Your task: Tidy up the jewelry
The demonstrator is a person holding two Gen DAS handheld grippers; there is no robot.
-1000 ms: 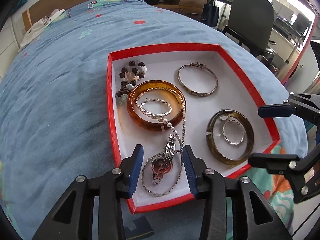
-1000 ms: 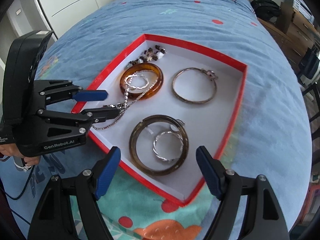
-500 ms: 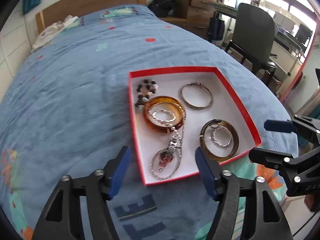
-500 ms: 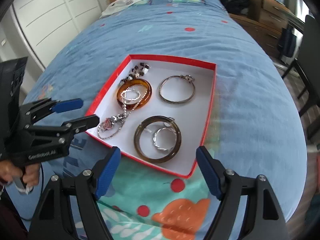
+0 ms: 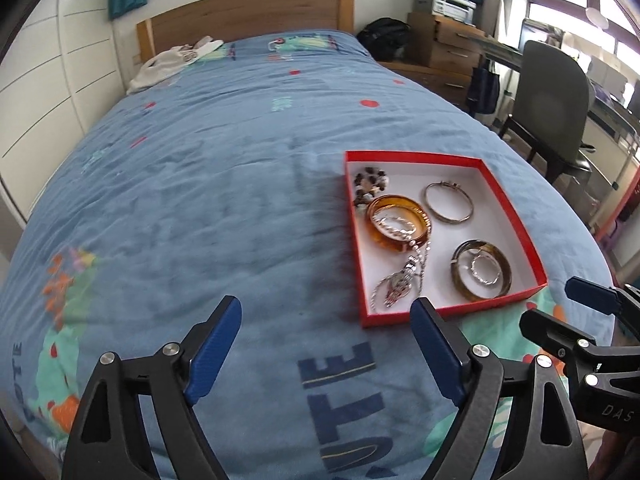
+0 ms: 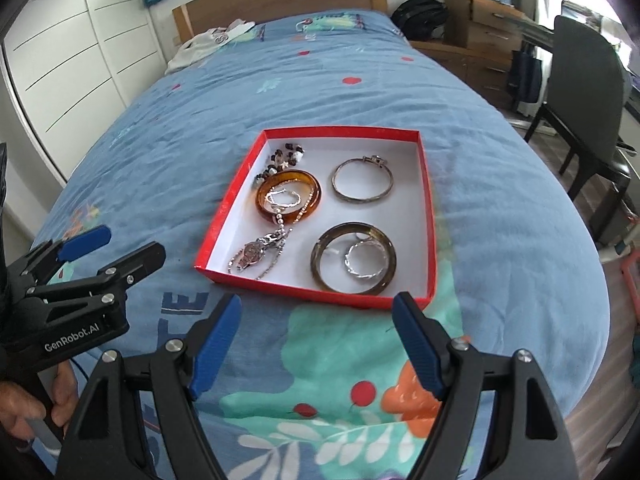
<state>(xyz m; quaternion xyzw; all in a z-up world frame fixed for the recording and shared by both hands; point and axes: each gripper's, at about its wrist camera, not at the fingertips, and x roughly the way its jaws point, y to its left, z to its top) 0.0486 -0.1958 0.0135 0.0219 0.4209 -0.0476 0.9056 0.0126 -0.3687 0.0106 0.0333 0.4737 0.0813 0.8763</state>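
Note:
A red box point(image 5: 516, 208) point(image 6: 425, 184) with a white floor lies on the blue bed. In it are an amber bangle point(image 5: 400, 240) point(image 6: 316, 200), a thin metal bangle point(image 5: 449, 202) point(image 6: 362, 184), a dark olive bangle point(image 5: 460, 284) point(image 6: 320, 272) with a silver ring point(image 6: 366, 262) inside, a beaded bracelet point(image 5: 370, 184) point(image 6: 286, 156) and a watch with a silver chain point(image 5: 394, 290) point(image 6: 256, 254). My left gripper point(image 5: 326, 344) point(image 6: 108, 246) is open and empty, near and left of the box. My right gripper point(image 6: 316, 336) point(image 5: 560, 308) is open and empty, in front of the box.
The blue patterned bedspread point(image 5: 200, 184) spreads left of and behind the box. A white garment point(image 5: 176, 60) lies by the wooden headboard point(image 5: 248, 12). A dark office chair point(image 5: 552, 92) and wooden drawers point(image 5: 448, 44) stand right of the bed. White cupboards point(image 6: 72, 40) line the left wall.
Both grippers have pulled back and up from the box. The left gripper opened wide, left the watch and chain in the box, and moved left.

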